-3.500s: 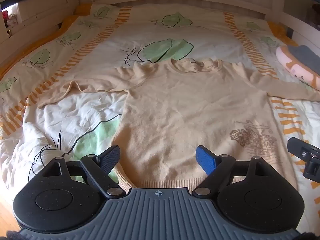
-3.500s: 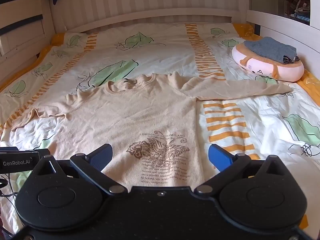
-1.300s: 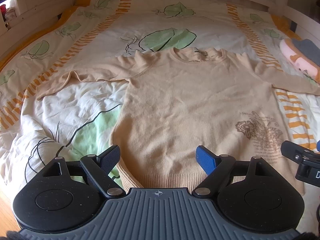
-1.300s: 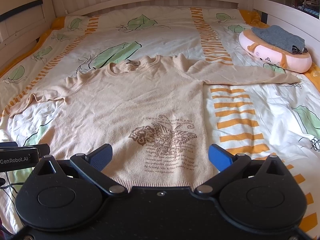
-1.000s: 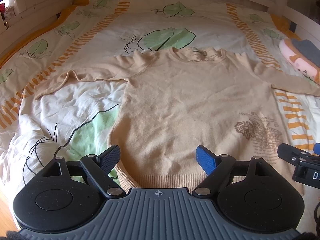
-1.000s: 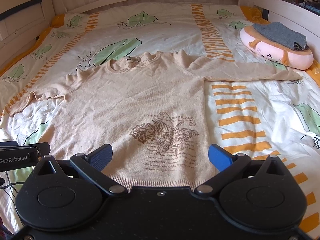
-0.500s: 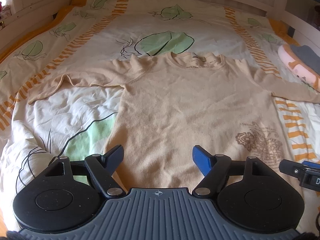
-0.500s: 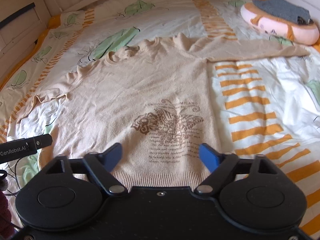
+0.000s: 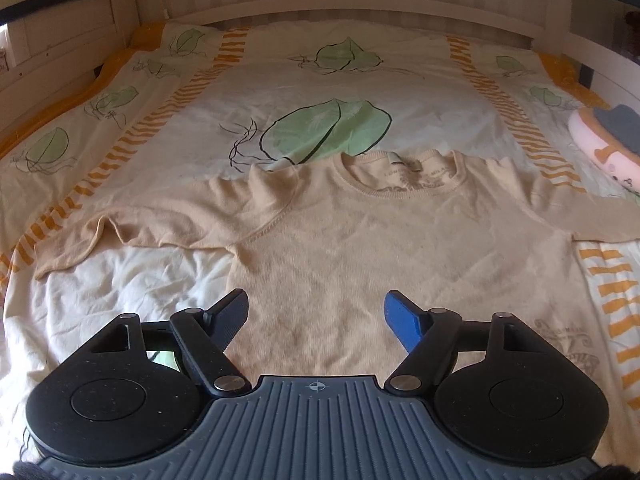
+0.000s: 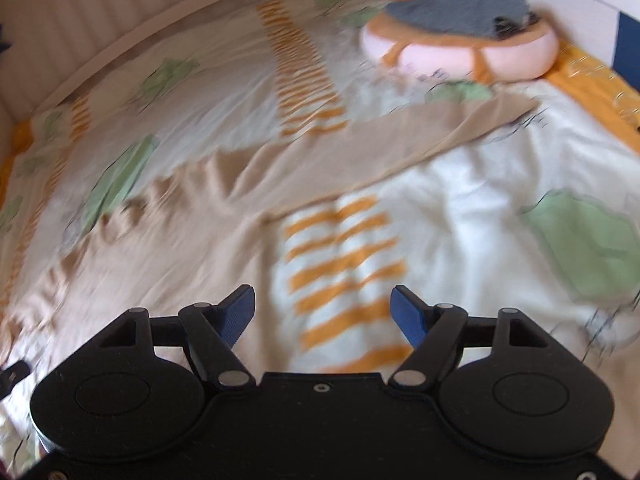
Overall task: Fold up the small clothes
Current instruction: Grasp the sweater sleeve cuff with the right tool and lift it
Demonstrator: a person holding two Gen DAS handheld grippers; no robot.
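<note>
A beige long-sleeved sweater [image 9: 360, 248] lies flat and face up on the bed, neck away from me, both sleeves spread out sideways. My left gripper [image 9: 316, 314] is open and empty, above the left part of the sweater's body. My right gripper [image 10: 322, 310] is open and empty, above the bedsheet just right of the sweater's side edge, facing the right sleeve [image 10: 360, 156]. The right wrist view is blurred by motion. The sweater's hem is hidden under both grippers.
The bed has a white sheet [image 9: 320, 92] with green leaves and orange stripes. A pink cushion [image 10: 460, 50] with folded grey clothes [image 10: 456, 10] on it sits at the far right. White wooden bed rails [image 9: 360, 8] run along the far side and both sides.
Both grippers have moved forward over the sweater. The right gripper has swung right, off the printed chest and toward the right sleeve. Both stay open.
</note>
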